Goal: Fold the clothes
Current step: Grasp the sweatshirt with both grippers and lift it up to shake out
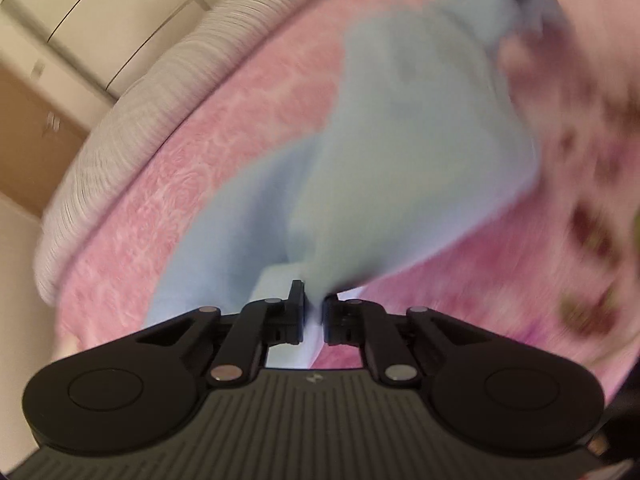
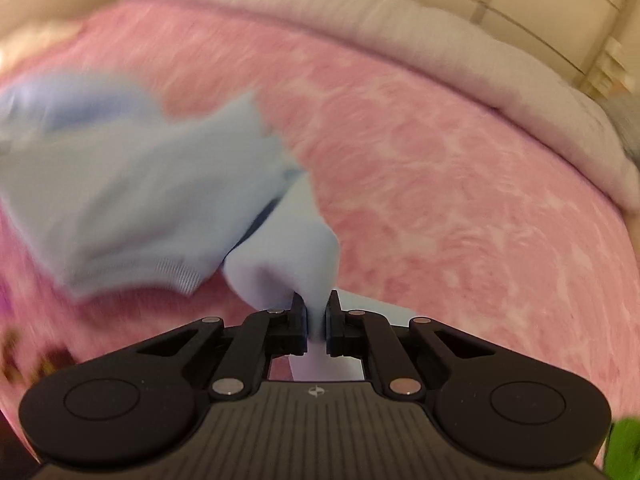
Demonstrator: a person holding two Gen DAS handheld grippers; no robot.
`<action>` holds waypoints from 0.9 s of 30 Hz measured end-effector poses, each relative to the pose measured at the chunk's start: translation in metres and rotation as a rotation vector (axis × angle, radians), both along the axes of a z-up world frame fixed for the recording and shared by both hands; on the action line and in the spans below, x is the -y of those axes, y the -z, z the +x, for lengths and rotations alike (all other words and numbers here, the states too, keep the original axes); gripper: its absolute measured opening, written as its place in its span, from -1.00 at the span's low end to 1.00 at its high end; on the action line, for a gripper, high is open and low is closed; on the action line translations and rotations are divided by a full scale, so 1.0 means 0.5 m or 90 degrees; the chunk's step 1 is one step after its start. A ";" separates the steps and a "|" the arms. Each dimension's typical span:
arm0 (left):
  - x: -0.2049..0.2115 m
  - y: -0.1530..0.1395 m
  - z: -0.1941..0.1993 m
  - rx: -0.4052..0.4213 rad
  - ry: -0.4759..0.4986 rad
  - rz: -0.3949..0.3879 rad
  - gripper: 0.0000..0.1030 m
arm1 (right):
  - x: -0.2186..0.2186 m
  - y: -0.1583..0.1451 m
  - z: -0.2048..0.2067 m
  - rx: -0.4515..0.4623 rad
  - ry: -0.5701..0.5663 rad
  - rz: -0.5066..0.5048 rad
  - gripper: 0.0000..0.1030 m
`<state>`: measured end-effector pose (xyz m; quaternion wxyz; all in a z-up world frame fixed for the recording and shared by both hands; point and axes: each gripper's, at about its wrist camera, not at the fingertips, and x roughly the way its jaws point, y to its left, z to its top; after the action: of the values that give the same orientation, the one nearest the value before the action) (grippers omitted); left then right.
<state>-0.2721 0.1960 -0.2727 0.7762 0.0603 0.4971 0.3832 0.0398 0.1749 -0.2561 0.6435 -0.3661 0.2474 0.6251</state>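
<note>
The left gripper (image 1: pixel 314 312) has its two black fingers pressed together on a fold of the light blue garment (image 1: pixel 400 152). From the pinch the cloth rises away from the tool and runs toward the upper right of the left wrist view, where a dark shape at its far end is too blurred to identify. The long axis of the garment goes this way, from the fingers diagonally up and to the right, above the pink bedspread (image 1: pixel 248 128) with a rose pattern. At the left a grey-white striped edge of the bed (image 1: pixel 132 120) borders the pink cover; at the right the cover shows dark blurred blotches.

The right gripper (image 2: pixel 316 316) is also clamped on the same garment (image 2: pixel 132 184) — a narrow strip of cloth passes between its fingers and continues below them. Here the main body spreads to the left of the tool, and a ribbed hem (image 2: pixel 176 278) hangs at its lower edge, near the fingers. The pink bedspread (image 2: pixel 460 168) lies under and to the right.

No readable writing is visible — only a small emblem on each gripper body.
</note>
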 end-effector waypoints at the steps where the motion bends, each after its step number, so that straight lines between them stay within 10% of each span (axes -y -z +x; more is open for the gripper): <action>1: -0.001 -0.032 -0.009 0.037 -0.012 -0.012 -0.88 | 0.009 -0.029 0.007 -0.009 0.023 0.024 -0.88; 16: 0.125 -0.472 -0.191 0.360 -0.028 0.003 -0.89 | 0.277 -0.485 -0.009 -0.037 0.263 0.404 -0.89; 27: 0.133 -0.645 -0.286 0.551 -0.020 -0.067 -0.89 | 0.375 -0.662 0.005 -0.060 0.289 0.546 -0.87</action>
<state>-0.4153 0.1296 0.0497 0.9089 -0.1534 0.1460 0.3593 0.0422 -0.0124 0.0749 0.8443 0.0242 0.0702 0.5308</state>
